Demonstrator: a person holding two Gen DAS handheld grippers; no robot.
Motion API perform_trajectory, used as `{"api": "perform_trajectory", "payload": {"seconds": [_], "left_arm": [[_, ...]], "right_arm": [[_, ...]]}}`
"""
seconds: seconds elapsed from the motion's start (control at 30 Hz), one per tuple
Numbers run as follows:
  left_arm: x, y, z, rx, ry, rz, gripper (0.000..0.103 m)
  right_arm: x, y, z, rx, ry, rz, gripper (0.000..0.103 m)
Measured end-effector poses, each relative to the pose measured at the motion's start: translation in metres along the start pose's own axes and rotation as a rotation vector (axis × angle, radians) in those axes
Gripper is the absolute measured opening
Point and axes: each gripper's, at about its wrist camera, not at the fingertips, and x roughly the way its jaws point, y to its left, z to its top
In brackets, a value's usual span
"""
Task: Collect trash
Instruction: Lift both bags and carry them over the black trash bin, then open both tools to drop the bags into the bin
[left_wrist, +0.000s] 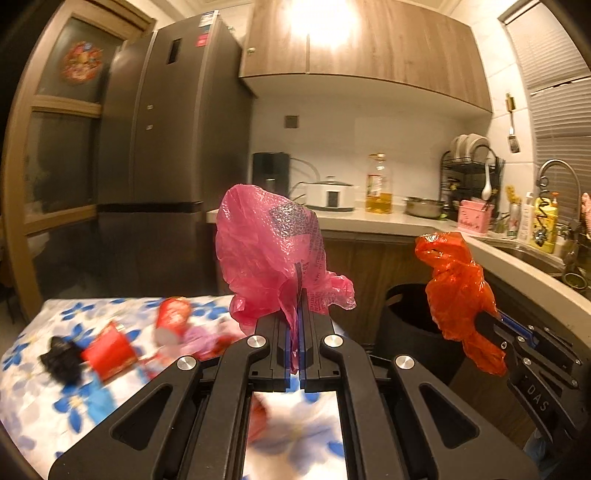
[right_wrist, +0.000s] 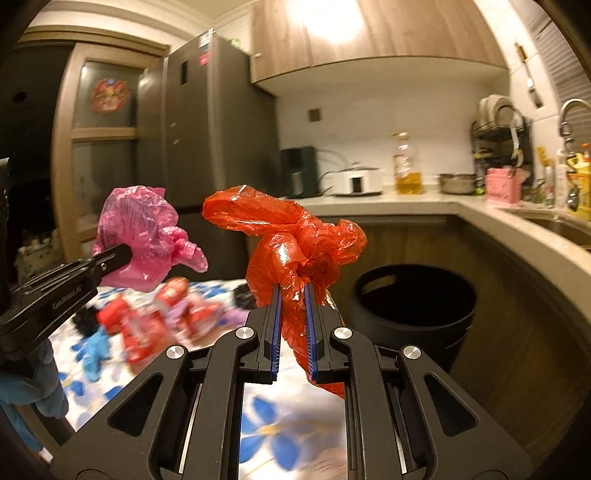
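Left gripper (left_wrist: 298, 295) clamped on crinkled pink plastic bag (left_wrist: 266, 251), right gripper (right_wrist: 293, 291) on knotted glossy red plastic bag (right_wrist: 288, 236), both aloft. Round black bin (right_wrist: 413, 299) beside floral-cloth worktop (left_wrist: 48, 384) strewn with red paper cups (left_wrist: 110, 349).

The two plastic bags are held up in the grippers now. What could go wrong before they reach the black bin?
1. The pink bag is pinched only by a thin fold in the left gripper; it might slip out.
2. The orange bag trails below the right gripper and could snag on the black bin rim.
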Motion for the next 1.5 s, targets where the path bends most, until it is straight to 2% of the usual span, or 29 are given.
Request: {"api": "perform_trajectory", "payload": {"seconds": [0.3, 0.53, 0.7, 0.93, 1.37, 1.47, 1.5], "left_arm": [[0.055, -0.065, 0.018, 0.019, -0.013, -0.158, 0.002], [0.095, -0.107, 0.022, 0.044, 0.0, -0.235, 0.003], [0.12, -0.122, 0.019, 0.04, 0.02, -0.294, 0.002], [0.154, -0.141, 0.011, 0.039, 0.079, -0.341, 0.003], [0.186, -0.161, -0.002, 0.091, 0.139, -0.378, 0.003], [0.187, -0.165, -0.006, 0.113, 0.143, -0.386, 0.01], [0.189, -0.165, -0.007, 0.119, 0.145, -0.383, 0.016]], "right_arm": [[0.02, -0.057, 0.019, 0.055, -0.047, -0.138, 0.011], [0.04, -0.09, 0.029, 0.096, -0.064, -0.176, 0.011], [0.054, -0.103, 0.03, 0.095, -0.067, -0.187, 0.011], [0.074, -0.121, 0.032, 0.119, -0.053, -0.194, 0.011], [0.097, -0.134, 0.031, 0.114, -0.044, -0.188, 0.013], [0.1, -0.138, 0.031, 0.12, -0.04, -0.187, 0.014], [0.101, -0.139, 0.031, 0.127, -0.035, -0.186, 0.017]]}}
